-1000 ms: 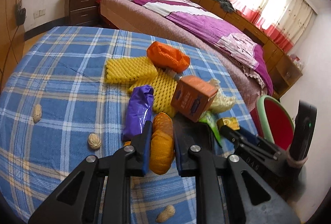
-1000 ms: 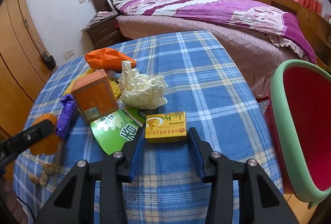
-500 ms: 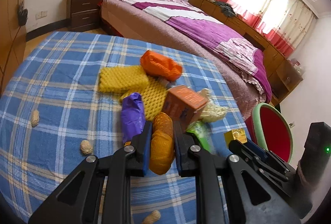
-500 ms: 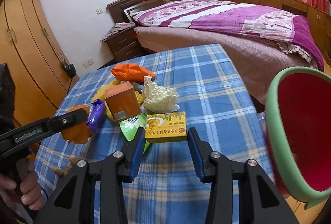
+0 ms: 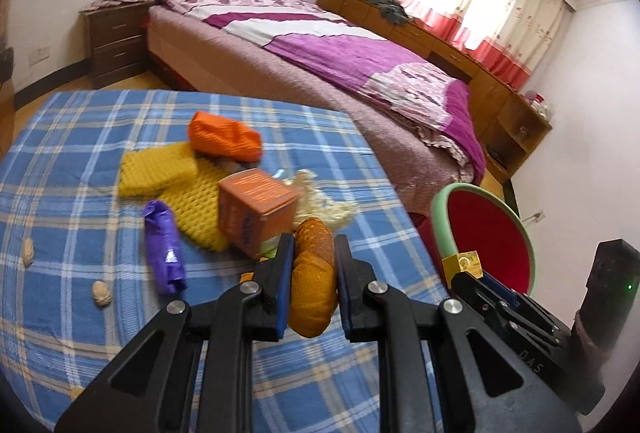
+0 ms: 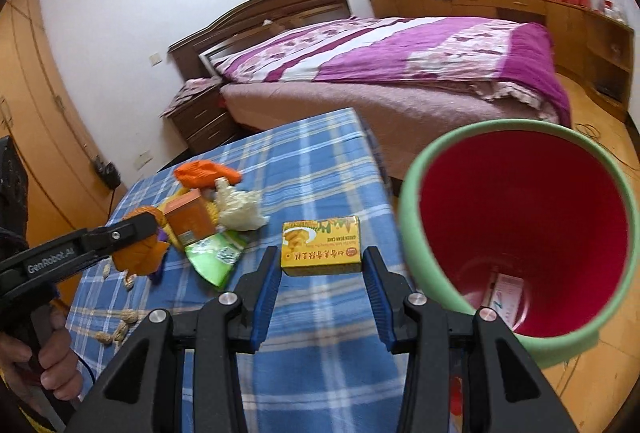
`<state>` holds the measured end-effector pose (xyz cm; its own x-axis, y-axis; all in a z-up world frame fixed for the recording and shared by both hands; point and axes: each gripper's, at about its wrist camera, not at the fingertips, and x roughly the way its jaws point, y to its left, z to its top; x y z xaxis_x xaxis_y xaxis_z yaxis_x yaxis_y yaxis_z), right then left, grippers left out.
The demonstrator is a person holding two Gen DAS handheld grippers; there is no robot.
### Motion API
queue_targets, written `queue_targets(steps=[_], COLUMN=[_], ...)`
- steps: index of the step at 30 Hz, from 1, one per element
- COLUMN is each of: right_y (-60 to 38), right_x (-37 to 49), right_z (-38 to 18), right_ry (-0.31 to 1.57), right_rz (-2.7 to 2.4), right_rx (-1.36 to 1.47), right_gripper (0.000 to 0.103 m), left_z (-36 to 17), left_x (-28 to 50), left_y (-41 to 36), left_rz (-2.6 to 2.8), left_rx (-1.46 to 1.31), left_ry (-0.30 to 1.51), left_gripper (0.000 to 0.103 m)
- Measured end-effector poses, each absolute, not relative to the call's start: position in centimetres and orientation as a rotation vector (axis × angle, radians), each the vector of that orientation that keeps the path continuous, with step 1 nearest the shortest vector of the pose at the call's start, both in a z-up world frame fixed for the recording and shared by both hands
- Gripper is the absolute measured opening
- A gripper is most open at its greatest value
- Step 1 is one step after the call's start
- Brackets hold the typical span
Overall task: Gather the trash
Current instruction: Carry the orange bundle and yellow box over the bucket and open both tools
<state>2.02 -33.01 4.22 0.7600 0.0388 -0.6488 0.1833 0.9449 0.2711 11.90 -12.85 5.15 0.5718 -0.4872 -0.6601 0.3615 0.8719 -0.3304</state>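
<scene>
**A:** What do I have on the left wrist?

**B:** My left gripper [image 5: 313,265] has its jaws clamped on an orange mesh wad [image 5: 313,283], lifted clear of the table [image 5: 72,161]. At about ten o'clock from the jaws lies a purple wrapper [image 5: 164,245]; at eleven, an orange box [image 5: 256,207] on yellow foam [image 5: 160,169], with an orange net [image 5: 224,139] behind it. Two peanuts [image 5: 100,293] sit near the table's edge at nine. At three o'clock I see the right gripper [image 5: 476,279] with a yellow box [image 5: 460,263], and past it the bin [image 5: 440,217], below the table's right edge. I have open cloth under the jaws.

**A:** And the right wrist?

**B:** My right gripper [image 6: 320,275] grips the yellow box [image 6: 320,243] by its two ends, jaws partly apart, box held level in the air. The bin [image 6: 412,217], green rim and red inside, sits at two o'clock, mouth tilted toward me, just off the table's [image 6: 320,161] right edge; some paper lies at its bottom. At nine I see the left gripper [image 6: 132,229] with the mesh wad [image 6: 138,253], and a hand [image 6: 44,361] on its handle at eight. A green packet [image 6: 216,253] lies at ten, a pale crumpled wad [image 6: 240,207] beyond it.

**A:** The room?

**B:** Blue plaid cloth on the table, a bed [image 6: 400,61] with a purple cover behind, wood cabinets along the window wall.
</scene>
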Motion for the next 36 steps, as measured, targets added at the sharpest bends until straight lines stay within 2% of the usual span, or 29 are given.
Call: queue_targets(steps=[19, 36], right_y=[-40.0, -45.1], right_x=[-2.8, -5.4], right_z=[4.3, 2.7], right_ry=[0.653, 0.676], right_rz=[-0.305, -0.487], right_rx=[0.407, 0.444], right_gripper=[0.045, 0.045], left_z=[6.5, 3.7], left_x=[10.4, 9.9], left_y=[-22.1, -32.4], left_rz=[-0.695, -0.874], left_rx=[-0.032, 0.128], left_ry=[0.785, 0.836], left_gripper=[0.019, 0.019])
